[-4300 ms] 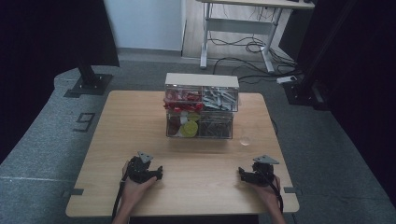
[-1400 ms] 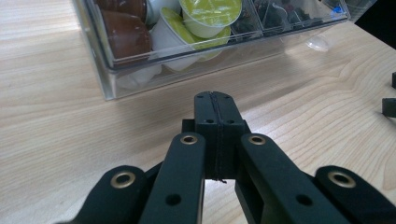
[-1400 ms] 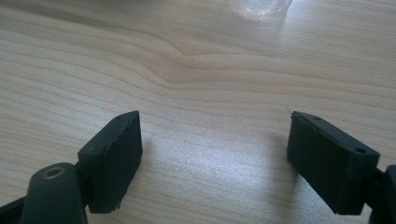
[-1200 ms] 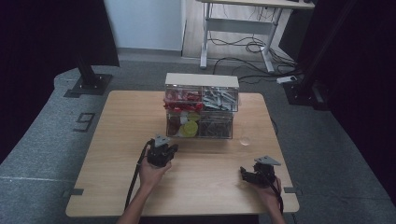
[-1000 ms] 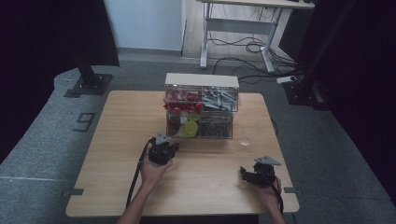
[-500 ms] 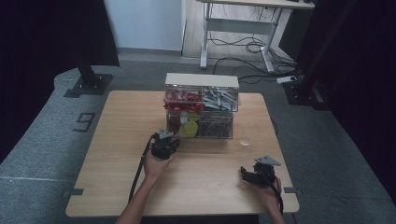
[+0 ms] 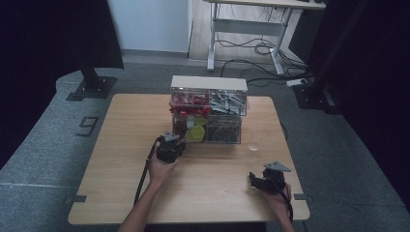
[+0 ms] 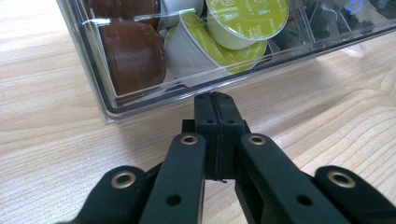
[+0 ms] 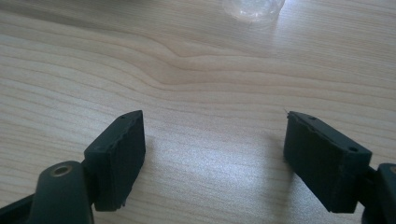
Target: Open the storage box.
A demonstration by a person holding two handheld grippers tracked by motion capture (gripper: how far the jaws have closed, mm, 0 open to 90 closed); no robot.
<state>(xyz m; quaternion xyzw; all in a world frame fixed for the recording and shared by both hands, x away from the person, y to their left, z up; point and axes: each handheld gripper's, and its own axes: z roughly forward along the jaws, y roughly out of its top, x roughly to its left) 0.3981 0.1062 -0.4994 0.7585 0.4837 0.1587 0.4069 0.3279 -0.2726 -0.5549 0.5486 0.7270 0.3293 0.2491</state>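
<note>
Drawer unit (image 7: 209, 108): clear plastic, two tiers, far-centre of the table.
Lower left drawer (image 8: 140, 91): closed, it seems; brown, white and green-lidded capsules inside.
Green-lidded capsule (image 8: 245, 18): tilted, against the front wall.

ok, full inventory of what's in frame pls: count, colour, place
Table: 1, light wood, centre of the high view.
Drawer box: 1, clear with pale top, four compartments, far middle of table.
Capsules: several, green-lidded white and brown, lower-left compartment.
Red items: several, upper-left compartment.
Grey items: several, upper-right compartment.
Dark items: several, lower-right compartment.
Small clear cup: 1, transparent, on table right of the box.
Desk: 1, white-legged, cables beneath, behind the table.
Left gripper: 1, black, fingers shut, tips just short of the lower-left drawer's front.
Right gripper: 1, black, fingers open over bare table, near right edge.
</note>
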